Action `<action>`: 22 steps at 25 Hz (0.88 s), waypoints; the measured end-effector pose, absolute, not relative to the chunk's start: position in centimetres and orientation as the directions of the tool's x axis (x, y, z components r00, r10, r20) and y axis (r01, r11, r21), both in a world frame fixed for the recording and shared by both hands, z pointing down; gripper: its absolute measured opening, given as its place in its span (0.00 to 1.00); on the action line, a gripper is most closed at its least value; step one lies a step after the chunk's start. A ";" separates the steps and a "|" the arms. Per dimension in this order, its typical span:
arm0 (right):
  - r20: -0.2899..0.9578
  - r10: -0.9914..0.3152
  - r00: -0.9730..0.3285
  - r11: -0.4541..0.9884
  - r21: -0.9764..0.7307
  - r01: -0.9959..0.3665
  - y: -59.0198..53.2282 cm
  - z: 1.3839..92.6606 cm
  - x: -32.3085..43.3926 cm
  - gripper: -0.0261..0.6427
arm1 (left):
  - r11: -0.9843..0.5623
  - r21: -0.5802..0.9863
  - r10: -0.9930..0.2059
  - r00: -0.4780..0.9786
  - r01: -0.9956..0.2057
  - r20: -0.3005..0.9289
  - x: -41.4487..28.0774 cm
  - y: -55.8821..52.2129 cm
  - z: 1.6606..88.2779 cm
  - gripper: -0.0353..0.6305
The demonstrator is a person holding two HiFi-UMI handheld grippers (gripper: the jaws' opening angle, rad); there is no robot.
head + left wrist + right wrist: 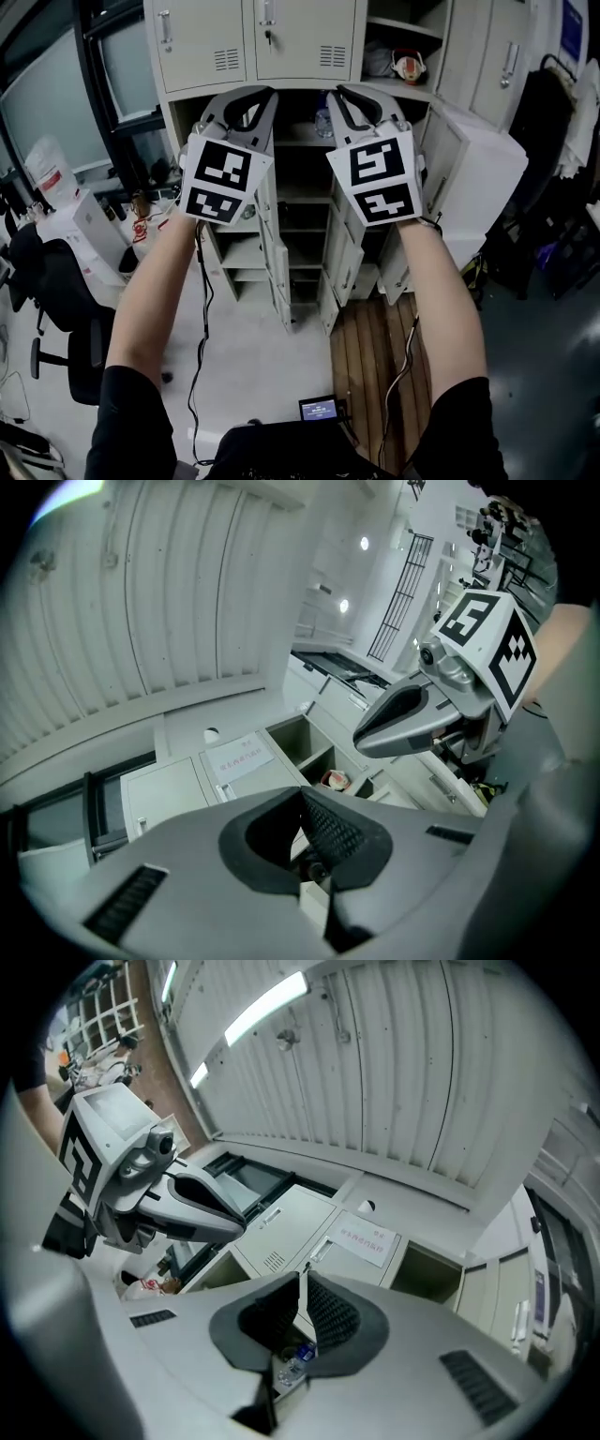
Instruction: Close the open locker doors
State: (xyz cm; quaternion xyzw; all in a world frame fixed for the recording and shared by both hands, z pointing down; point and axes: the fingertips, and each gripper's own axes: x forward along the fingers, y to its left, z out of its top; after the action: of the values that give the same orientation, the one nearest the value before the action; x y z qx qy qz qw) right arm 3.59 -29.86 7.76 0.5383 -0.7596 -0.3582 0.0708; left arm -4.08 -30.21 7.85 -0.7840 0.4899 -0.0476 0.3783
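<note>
A bank of grey lockers [262, 42] stands ahead of me in the head view. Its top doors are closed; lower down several doors hang open, among them a narrow one [277, 253], another [343, 248] and a wide one [480, 183] at the right. A water bottle [323, 122] stands on a shelf inside. My left gripper [265, 93] and right gripper [339, 93] are held up side by side in front of the open compartments, touching no door. Both are shut with nothing between the pads, in the left gripper view [302, 803] and the right gripper view [303, 1283] alike.
An open upper compartment at the right holds a small red and white figure [409, 66]. Black office chairs [56, 281] and white boxes [84, 225] stand at the left. A wooden pallet [375, 347] lies before the lockers. Dark bags [548, 141] hang at the right.
</note>
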 end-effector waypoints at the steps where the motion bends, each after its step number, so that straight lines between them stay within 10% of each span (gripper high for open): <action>1: -0.292 -0.869 -0.401 0.140 0.631 -0.763 -29.1 7.3 3.0 0.12 | -0.230 -0.632 -0.793 0.519 -0.740 -0.319 -4.7 -29.5 7.4 0.08; 22: -0.284 -0.906 -0.313 0.079 0.613 -0.786 -25.8 9.0 -5.7 0.11 | -0.328 -0.527 -0.747 0.557 -0.784 -0.364 -14.1 -26.5 10.7 0.08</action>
State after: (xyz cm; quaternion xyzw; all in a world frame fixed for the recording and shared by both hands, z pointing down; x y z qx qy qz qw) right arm -5.68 -25.77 9.02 0.5799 -0.7297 -0.3521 0.0850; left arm -14.08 -26.52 10.68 -0.8145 0.4699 0.0276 0.3393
